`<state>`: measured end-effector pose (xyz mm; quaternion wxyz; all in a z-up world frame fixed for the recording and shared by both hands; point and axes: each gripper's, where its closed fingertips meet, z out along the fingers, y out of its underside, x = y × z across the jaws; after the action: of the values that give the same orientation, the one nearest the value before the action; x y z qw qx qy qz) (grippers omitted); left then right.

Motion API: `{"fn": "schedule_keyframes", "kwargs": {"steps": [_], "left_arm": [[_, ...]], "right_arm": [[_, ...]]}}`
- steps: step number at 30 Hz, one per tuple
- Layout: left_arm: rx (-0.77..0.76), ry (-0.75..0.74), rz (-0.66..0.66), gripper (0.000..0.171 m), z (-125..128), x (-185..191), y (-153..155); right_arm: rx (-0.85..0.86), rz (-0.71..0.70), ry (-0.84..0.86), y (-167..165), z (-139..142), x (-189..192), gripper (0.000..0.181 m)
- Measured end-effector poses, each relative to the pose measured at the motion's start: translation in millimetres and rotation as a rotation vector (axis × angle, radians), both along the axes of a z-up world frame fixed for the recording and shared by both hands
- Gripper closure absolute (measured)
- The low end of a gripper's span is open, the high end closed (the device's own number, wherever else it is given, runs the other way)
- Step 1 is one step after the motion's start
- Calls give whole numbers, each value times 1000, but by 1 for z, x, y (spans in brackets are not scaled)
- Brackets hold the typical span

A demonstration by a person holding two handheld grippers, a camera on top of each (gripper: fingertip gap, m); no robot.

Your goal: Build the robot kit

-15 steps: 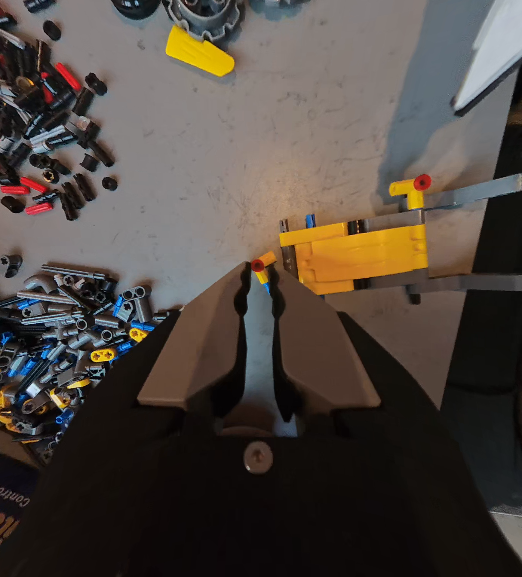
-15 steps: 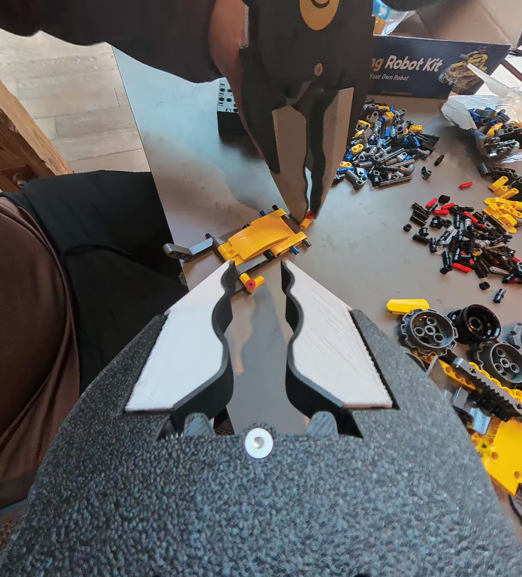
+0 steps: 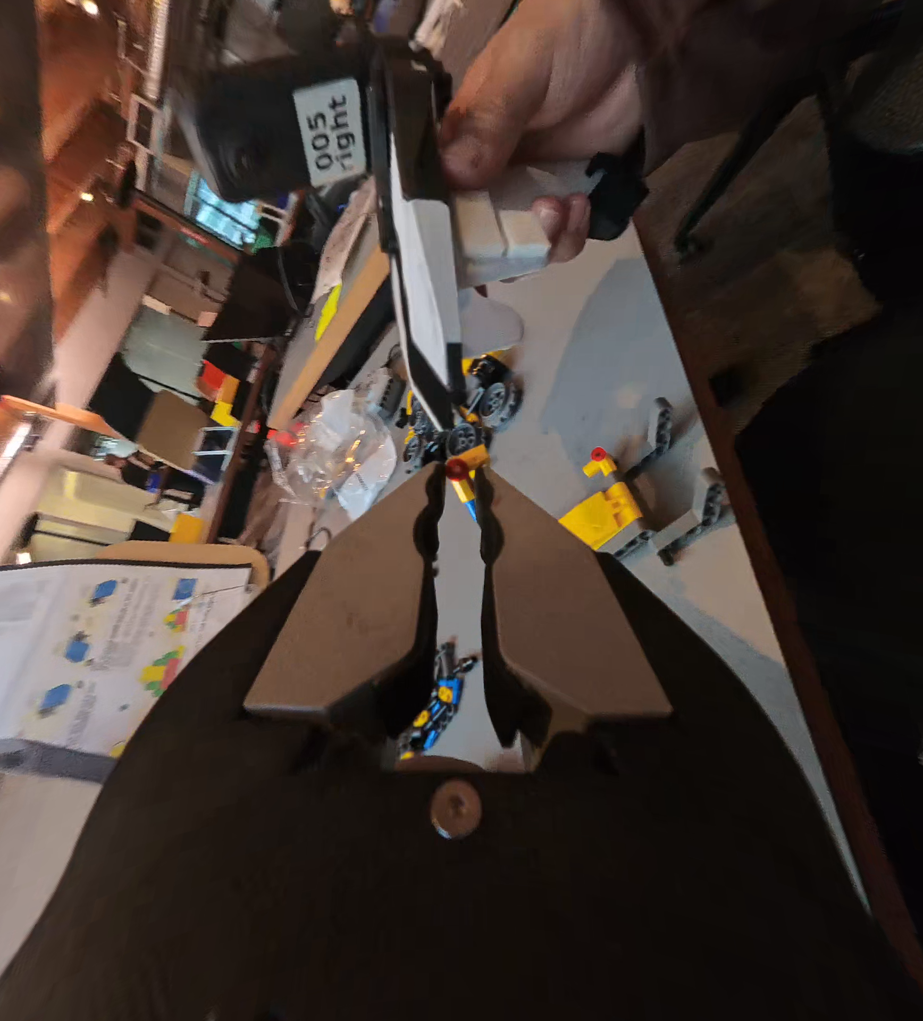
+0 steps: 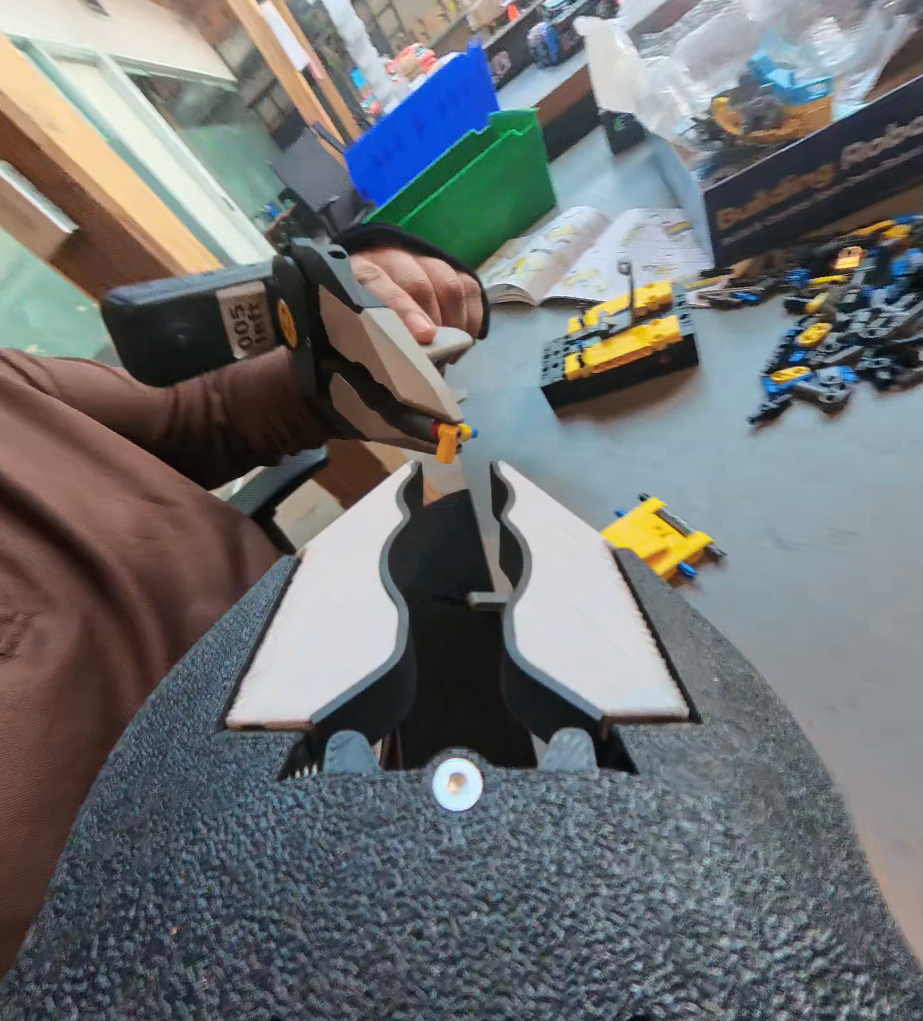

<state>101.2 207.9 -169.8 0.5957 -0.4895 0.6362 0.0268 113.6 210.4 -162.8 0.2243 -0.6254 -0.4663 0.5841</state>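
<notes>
My left gripper (image 3: 459, 469) is shut on a small yellow connector (image 3: 466, 487) with a red pin and a blue pin, held in the air above the grey table (image 3: 586, 353). In the right wrist view the left gripper (image 4: 440, 428), held by a hand, grips that connector (image 4: 451, 440) just beyond my right gripper (image 4: 456, 469). The right gripper is open and empty; it also shows in the left wrist view (image 3: 445, 409). A yellow assembly (image 4: 661, 544) with grey beams (image 4: 484, 530) lies at the table edge, right of the right gripper; it also shows in the left wrist view (image 3: 603, 511).
A black base with yellow parts (image 4: 619, 353), a pile of loose parts (image 4: 862, 320), a dark box (image 4: 835, 182), an open booklet (image 4: 586, 254) and green (image 4: 476, 182) and blue bins (image 4: 420, 127) lie beyond. Wheels (image 3: 495, 398) and a plastic bag (image 3: 338, 453) sit further along the table.
The left gripper has lifted the small connector off the table, away from the yellow assembly, and tilted sideways. The right gripper has risen and swung left toward it, still open.
</notes>
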Motion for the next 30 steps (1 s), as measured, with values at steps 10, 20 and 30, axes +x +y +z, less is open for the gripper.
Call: {"fn": "schedule_keyframes", "kwargs": {"steps": [10, 20, 30], "left_arm": [[197, -14, 119, 165, 6, -21, -23], [254, -90, 150, 165, 6, -46, -33], [202, -117, 193, 165, 1, -56, -22]], "right_arm": [[-51, 110, -45, -41, -6, -45, 166], [-154, 143, -14, -49, -9, -69, 172], [-121, 90, 9, -35, -14, -77, 176]]}}
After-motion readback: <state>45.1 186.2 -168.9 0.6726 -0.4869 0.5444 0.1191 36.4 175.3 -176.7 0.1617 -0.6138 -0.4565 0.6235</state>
